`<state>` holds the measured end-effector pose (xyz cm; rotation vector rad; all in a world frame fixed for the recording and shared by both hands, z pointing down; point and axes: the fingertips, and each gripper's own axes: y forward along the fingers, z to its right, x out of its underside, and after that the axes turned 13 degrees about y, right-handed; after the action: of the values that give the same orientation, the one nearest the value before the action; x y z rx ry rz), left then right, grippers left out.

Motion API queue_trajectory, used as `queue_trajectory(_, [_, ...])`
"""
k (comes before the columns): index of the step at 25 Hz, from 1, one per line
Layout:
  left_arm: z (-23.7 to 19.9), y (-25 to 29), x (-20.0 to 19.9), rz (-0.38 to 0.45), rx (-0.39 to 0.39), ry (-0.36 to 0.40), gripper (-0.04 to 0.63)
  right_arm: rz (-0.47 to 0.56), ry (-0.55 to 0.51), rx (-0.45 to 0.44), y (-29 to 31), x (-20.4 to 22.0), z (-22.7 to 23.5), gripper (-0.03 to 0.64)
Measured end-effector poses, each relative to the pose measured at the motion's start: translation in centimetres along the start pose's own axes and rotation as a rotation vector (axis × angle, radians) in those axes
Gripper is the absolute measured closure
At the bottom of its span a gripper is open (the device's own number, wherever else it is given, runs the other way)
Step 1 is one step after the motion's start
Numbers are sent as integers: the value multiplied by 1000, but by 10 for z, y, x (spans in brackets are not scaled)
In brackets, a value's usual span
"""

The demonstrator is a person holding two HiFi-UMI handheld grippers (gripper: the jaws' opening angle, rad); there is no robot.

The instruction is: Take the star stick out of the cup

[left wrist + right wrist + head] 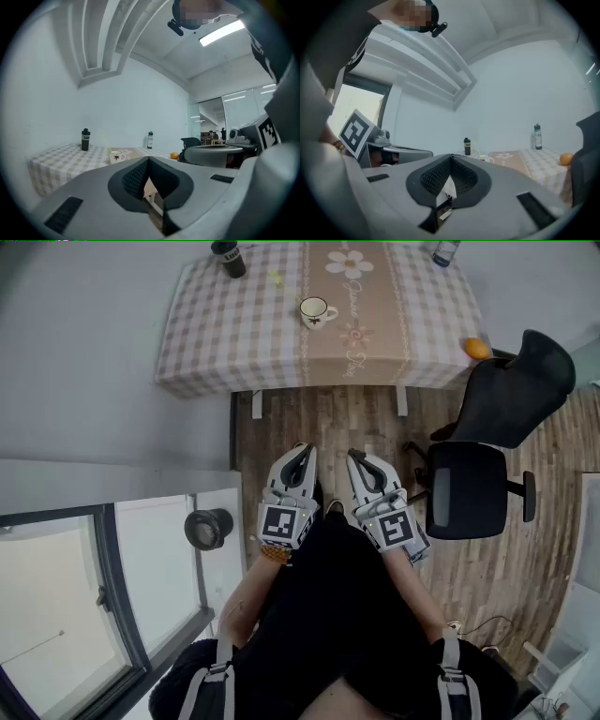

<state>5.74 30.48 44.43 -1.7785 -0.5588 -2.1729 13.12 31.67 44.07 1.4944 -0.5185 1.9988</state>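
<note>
We hold the grey left gripper (302,450) and grey right gripper (355,457) over our dark lap, tips pinched together, pointing twelve o'clock toward the beige checked-cloth table (216,329). A white leaf-printed mug (317,311) stands there, with a black bottle (228,258) at its ten o'clock and a round orange fruit (477,348) at its three.

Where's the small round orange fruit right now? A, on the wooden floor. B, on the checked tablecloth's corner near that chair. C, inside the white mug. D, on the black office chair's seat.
B: the small round orange fruit sits on the right corner of the checked tablecloth, right beside the black office chair.
</note>
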Motion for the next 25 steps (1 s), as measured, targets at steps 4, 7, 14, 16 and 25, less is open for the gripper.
queue_trajectory(4, [-7, 7, 5, -9, -8, -7, 595, 23, 40, -29, 8, -4, 3, 612])
queue_trajectory(7, [-16, 12, 10, -19, -12, -17, 595, 6, 43, -22, 16, 0, 7, 612])
queue_trajectory(14, [-39, 38, 12, -21, -10, -33, 595, -52, 36, 42, 41, -1, 34, 612])
queue_trajectory(16, [-46, 49, 10, -16, -6, -36, 595, -70, 37, 59, 50, -2, 44, 612])
queue_trajectory(25, [-98, 97, 4, 3, 3, -42, 595, -107, 34, 99, 107, -13, 80, 612])
